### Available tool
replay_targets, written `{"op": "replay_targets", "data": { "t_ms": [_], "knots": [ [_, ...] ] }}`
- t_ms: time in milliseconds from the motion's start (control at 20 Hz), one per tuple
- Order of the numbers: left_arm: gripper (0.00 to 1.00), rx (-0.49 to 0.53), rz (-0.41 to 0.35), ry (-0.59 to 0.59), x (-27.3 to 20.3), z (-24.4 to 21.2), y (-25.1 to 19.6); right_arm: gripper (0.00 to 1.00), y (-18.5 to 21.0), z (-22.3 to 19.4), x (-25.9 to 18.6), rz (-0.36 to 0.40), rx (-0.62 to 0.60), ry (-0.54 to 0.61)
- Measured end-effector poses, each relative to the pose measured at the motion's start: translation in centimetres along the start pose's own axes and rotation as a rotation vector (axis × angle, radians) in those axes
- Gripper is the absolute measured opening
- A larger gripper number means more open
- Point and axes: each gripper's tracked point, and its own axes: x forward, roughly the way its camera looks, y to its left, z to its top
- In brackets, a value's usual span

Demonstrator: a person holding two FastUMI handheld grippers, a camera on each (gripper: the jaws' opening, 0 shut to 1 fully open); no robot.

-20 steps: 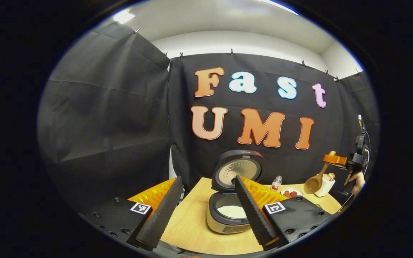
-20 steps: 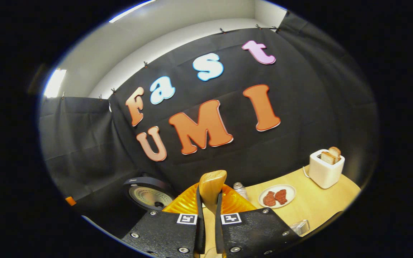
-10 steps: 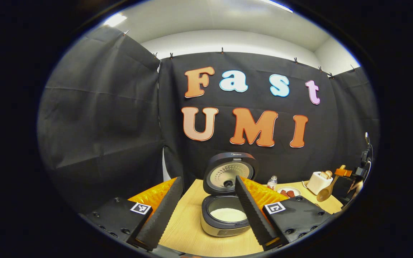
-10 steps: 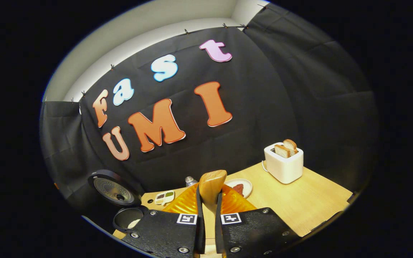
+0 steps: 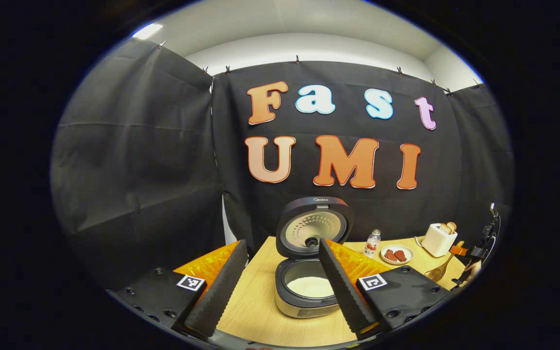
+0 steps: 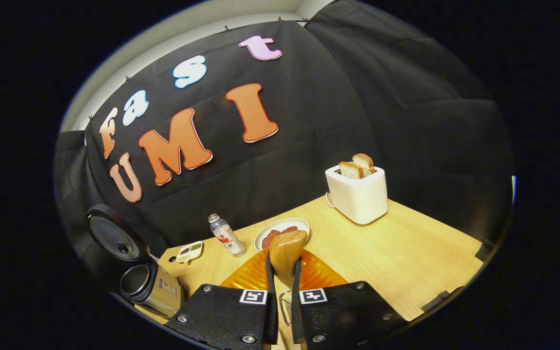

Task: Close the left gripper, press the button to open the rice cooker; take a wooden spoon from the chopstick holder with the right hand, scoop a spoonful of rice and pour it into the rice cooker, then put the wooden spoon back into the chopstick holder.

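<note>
Your left gripper [image 5: 280, 284]: ribbed black jaws apart, round rice cooker [image 5: 309, 291] btwn them, lid up, white rice inside. Your right gripper [image 6: 280, 311]: jaws clamped on smooth wooden spoon [image 6: 286, 253] handle. Boxy white toaster [image 6: 358, 194] at 2 o'clock on pale wood table [image 6: 406, 253], round plate [image 6: 280, 228] at 12.

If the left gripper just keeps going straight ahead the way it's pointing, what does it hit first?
Most likely the rice cooker: it sits open on the table, between the left gripper's spread fingers. Depth is hard to judge, so the gap is uncertain.
</note>
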Motion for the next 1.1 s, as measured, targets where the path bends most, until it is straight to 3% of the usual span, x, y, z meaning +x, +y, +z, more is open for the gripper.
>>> {"op": "replay_targets", "data": {
  "t_ms": [250,400,600,700,800,850,950,1100],
  "knots": [
    [0.99,0.017,0.011,0.03,0.1,-1.0,-0.4,0.1,-0.5,-3.6,1.1,0.022,0.042,0.039],
    [0.97,0.025,0.02,0.031,0.1,-0.9,-0.5,0.1,-1.1,-3.3,1.1,0.018,0.081,0.013],
    [0.96,0.014,0.02,0.02,0.1,-0.5,-0.8,0.21,-2.6,-3.0,0.6,-0.028,0.093,0.03],
    [0.99,0.009,0.007,0.016,0.0,-0.2,-1.1,0.3,-3.6,-2.2,0.0,-0.06,0.062,0.023],
    [0.99,0.005,-0.015,0.013,0.0,0.0,-1.7,0.51,-4.2,-0.6,-1.1,-0.082,0.043,0.004],
    [1.0,0.002,-0.027,0.01,0.0,0.3,-1.9,0.66,-4.7,0.6,-2.0,-0.093,0.036,-0.008],
    [0.99,-0.009,-0.049,0.0,0.1,1.0,-2.6,0.85,-5.2,2.6,-3.2,-0.116,0.011,-0.032],
    [1.0,-0.005,-0.081,-0.028,0.5,2.3,-3.3,0.95,-5.3,5.9,-5.7,-0.147,-0.06,-0.055]
  ]
}}
